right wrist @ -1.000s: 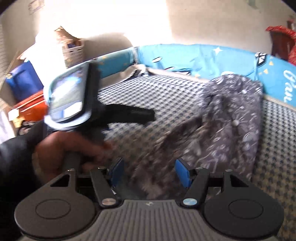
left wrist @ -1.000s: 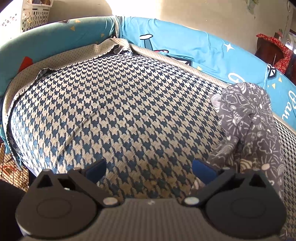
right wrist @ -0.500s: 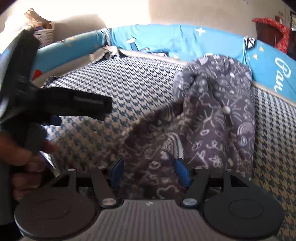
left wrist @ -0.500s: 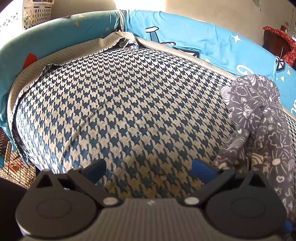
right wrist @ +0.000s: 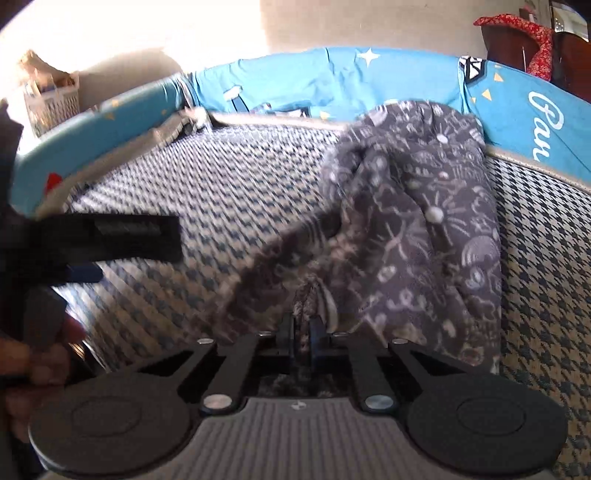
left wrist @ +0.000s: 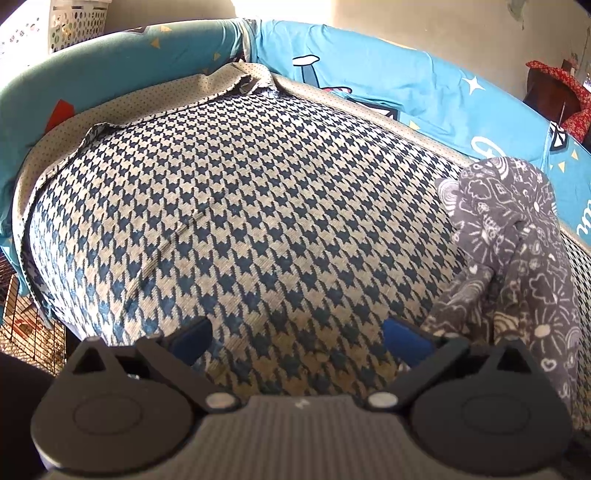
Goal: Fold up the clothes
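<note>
The right gripper (right wrist: 303, 334) has its two blue pads pressed together on a pinch of the grey patterned garment (right wrist: 413, 236), whose near edge bunches up between them. The cloth rises from that pinch into a crumpled heap that lies toward the far right part of the houndstooth mattress cover (right wrist: 229, 192), its top close to the blue bumper (right wrist: 406, 81) along the far edge.

The left gripper (left wrist: 299, 334) hangs over the near edge of the same cover with its jaws spread wide and nothing between them; only the blue-and-cream weave shows in the gap. Its right pad (left wrist: 406, 338) sits just beside the garment's lower fold (left wrist: 517, 258) without gripping it. In the right wrist view the left gripper's body (right wrist: 107, 240) and the person's hand (right wrist: 33, 369) around its handle appear at the left edge, blurred.

Past the far left corner of the bed stands a white perforated laundry basket (left wrist: 55, 26); from the right wrist view something pale sticks out of its top (right wrist: 48, 92), too washed out by sunlight to name. A wire cage (left wrist: 22, 321) shows below the mattress's left edge.

The bumper carries white script on its right stretch: the letters "Pau" (right wrist: 545, 125) can be read, the rest cut off. It also bears white stars, small yellow triangles and a cartoon figure near the far corner. A red patterned cloth (right wrist: 517, 40) drapes over dark furniture behind the bed's right end.
</note>
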Motion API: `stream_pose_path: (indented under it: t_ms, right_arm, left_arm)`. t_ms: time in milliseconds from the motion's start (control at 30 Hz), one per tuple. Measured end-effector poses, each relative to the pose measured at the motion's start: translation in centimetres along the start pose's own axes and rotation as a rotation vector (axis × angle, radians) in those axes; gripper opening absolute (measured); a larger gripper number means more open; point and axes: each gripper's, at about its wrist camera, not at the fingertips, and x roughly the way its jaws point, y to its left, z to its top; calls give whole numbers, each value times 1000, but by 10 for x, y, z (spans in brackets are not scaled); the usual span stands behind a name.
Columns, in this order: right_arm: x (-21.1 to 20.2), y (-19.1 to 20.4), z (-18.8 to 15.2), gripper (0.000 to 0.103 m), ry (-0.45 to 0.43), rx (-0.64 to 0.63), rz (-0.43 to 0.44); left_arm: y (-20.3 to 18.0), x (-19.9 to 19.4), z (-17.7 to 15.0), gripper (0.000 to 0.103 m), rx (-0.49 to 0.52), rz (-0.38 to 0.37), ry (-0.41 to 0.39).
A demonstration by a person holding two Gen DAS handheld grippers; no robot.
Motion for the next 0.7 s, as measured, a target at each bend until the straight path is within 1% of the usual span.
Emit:
stream_pose_path:
  t_ms: [133, 200, 267, 333, 433, 500, 633, 667, 700]
  right_arm:
    - [-11, 11, 14, 10, -57, 9, 51]
    - [-11, 13, 19, 10, -66, 37, 87]
    - [-7, 13, 22, 10, -65, 78, 118]
    - [1, 13, 22, 10, -60, 84, 127]
    - [22, 12, 11, 11, -11, 95, 125]
    - [33, 9, 2, 14, 8, 104, 131]
    - [38, 10, -4, 19, 1, 67, 144]
    - [37, 10, -2, 24, 6, 63, 150]
    - [35, 11, 0, 27, 10, 59, 156]
  left_arm:
    - [2, -4, 3, 103, -12, 17, -35]
    - [2, -6, 4, 103, -8, 30, -56]
    - [1, -8, 5, 103, -10, 38, -70]
    - [3, -7, 7, 103, -18, 40, -68]
    - [4, -6, 7, 103, -21, 41, -59]
    - [4, -6, 6, 103, -17, 36, -59]
    - [0, -5, 5, 103, 3, 33, -57]
    - [0, -5, 5, 103, 4, 34, -58]
    - [0, -5, 5, 103, 3, 35, -58]
